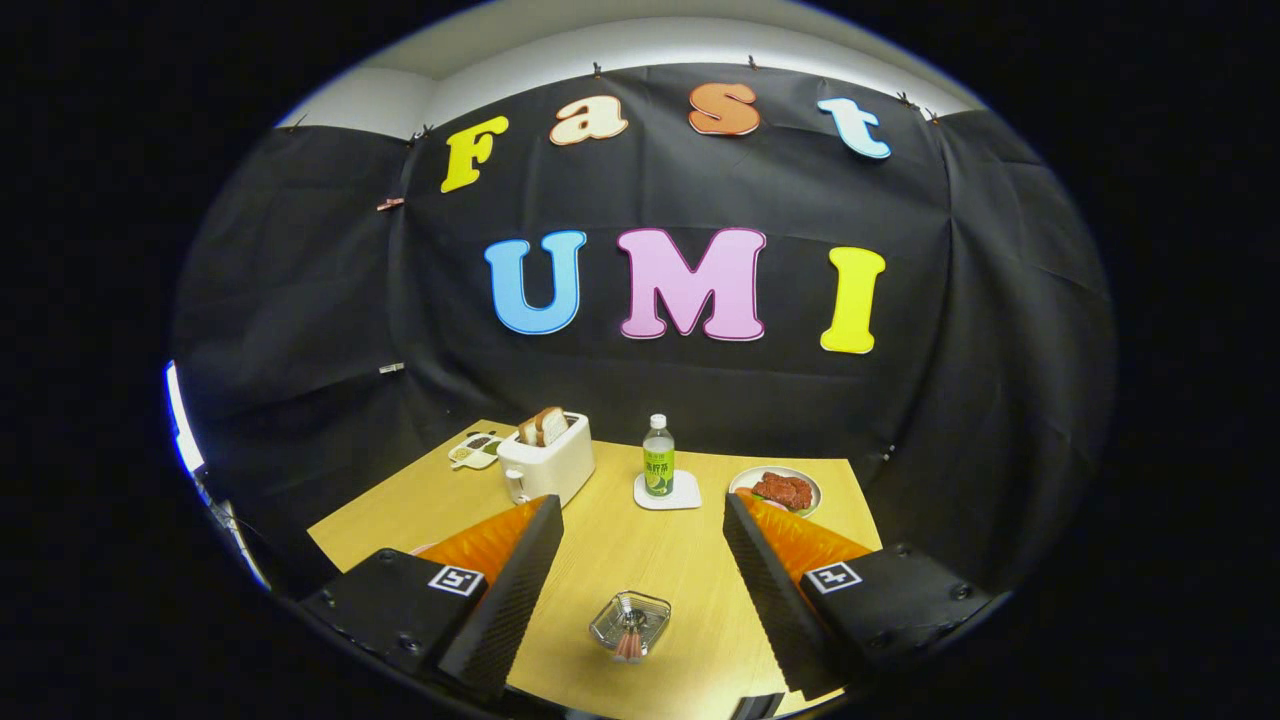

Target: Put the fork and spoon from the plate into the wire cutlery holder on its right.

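The gripper hangs high above the wooden table, its 2 fingers spread wide and holding nothing. Take the wire cutlery holder as the landmark: it stands on the table directly below the gap between the fingers, and something with a reddish handle end appears to sit in it already, though it is too small to tell whether that is the fork or the spoon. The plate the task names should lie to the left of the holder; only a pinkish sliver shows there, past the left finger, and I cannot tell whether it is that plate or what remains on it.

Beyond the holder stands a green-labelled bottle on a white coaster. Left of the bottle is a white toaster with bread slices in it, and beyond that a small divided dish. Right of the bottle, a plate of red meat.

Judging by this, the step in hand is either retreating after a drop or going for the next utensil. To do it well, swing left of the holder until the plate comes between the fingers, descend with them wide, straddle the handle across its narrow width, and close only once both fingers flank it.
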### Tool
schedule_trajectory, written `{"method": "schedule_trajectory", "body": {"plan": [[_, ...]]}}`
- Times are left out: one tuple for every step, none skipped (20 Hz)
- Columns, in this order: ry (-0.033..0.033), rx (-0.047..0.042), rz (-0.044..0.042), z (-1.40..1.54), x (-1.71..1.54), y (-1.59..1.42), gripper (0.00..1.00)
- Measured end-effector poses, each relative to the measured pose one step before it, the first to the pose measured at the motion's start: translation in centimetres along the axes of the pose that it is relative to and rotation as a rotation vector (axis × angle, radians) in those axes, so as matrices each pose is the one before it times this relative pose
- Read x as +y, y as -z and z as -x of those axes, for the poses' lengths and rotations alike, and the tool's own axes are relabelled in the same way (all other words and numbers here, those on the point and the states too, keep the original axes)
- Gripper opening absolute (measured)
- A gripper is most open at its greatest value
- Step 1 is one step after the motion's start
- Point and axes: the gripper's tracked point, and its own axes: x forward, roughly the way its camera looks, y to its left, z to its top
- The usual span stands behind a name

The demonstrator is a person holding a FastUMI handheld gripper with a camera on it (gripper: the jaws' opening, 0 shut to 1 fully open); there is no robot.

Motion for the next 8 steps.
{"method": "schedule_trajectory", "body": {"plan": [[-0.00083, -0.00116, -0.00238, 0.197, -0.351, -0.107, 1.0], [-0.00104, -0.01043, 0.00437, 0.355, -0.21, -0.207, 1.0], [0.00045, -0.01071, 0.00778, 0.143, -0.286, -0.074, 0.99], [-0.00263, 0.00349, 0.00883, 0.075, -0.137, 0.33, 0.99], [0.00169, 0.00961, 0.00524, 0.05, -0.271, 0.319, 0.99], [0.0016, 0.00326, -0.00166, 0.041, -0.331, 0.165, 0.99], [-0.00062, -0.00138, -0.00838, -0.006, 0.003, -0.202, 0.99], [-0.00058, -0.00324, -0.00939, 0.093, -0.11, -0.097, 0.99]]}}
